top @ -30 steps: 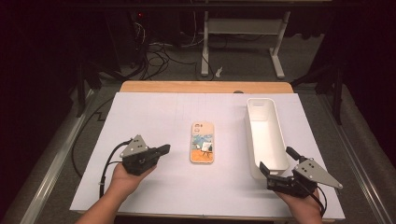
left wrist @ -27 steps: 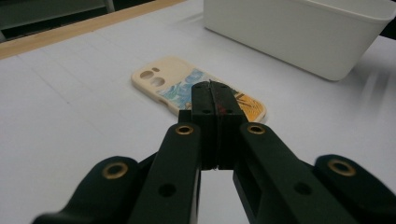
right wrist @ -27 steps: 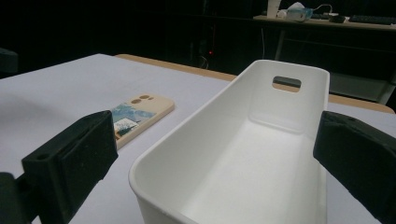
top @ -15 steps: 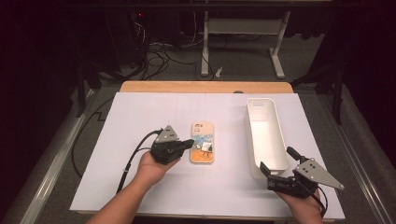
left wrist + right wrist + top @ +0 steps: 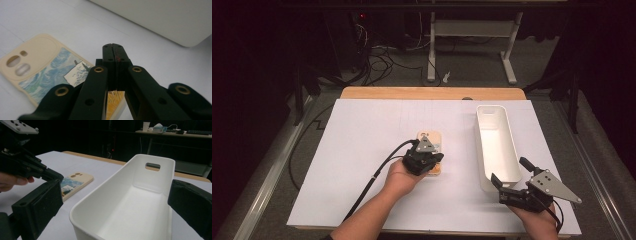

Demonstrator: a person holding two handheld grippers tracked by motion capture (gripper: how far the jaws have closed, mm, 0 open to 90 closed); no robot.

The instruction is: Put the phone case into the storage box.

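Cream phone case (image 5: 430, 150), blue swirls

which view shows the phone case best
The left gripper view: the phone case lies close up, camera cutouts and painted print clear, the shut left gripper over its near end. The high view shows it small and half covered; the right gripper view shows it obliquely, partly hidden.

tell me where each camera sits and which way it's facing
High view: fixed above the person's side, looking forward and down on the white sheet; forearms and both hand-held grippers enter from below.
Left gripper view: rides the left hand-held gripper, looking along its shut jaws over the phone case.
Right gripper view: rides the right hand-held gripper, jaws open, facing along the white bin.
All three views show case and bin.
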